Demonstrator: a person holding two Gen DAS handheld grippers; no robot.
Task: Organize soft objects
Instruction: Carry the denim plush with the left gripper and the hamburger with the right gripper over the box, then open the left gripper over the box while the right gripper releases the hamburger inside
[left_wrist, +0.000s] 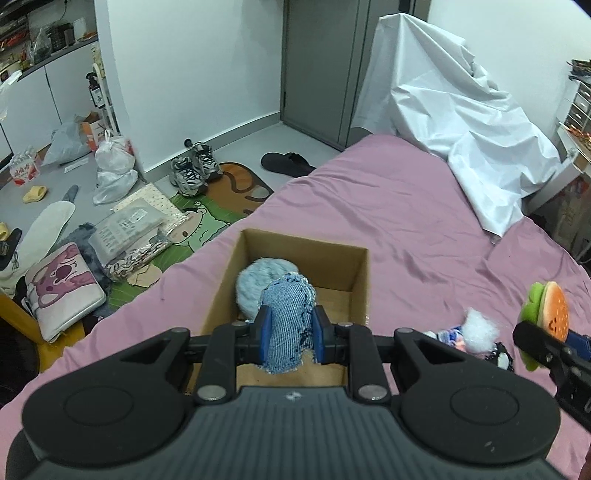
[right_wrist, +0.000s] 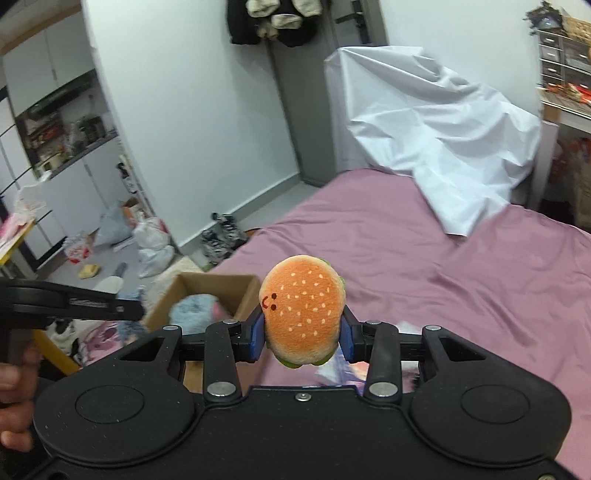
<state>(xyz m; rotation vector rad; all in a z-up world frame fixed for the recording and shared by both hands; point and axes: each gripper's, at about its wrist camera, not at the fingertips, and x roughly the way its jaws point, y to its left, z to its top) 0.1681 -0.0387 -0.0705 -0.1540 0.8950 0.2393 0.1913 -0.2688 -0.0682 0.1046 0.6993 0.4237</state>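
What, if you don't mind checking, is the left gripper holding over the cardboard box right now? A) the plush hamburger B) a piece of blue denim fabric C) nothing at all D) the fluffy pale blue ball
B: in the left wrist view the left gripper is shut on the denim fabric above the cardboard box, while the plush hamburger sits in the right gripper.

Your open-topped brown cardboard box (left_wrist: 360, 275) has bare floor on its right half; the fluffy pale-blue ball (left_wrist: 258, 284) blocks its left. Beyond it the pink bedsheet (left_wrist: 388, 206) lies open up to the crumpled white sheet (left_wrist: 461, 122).
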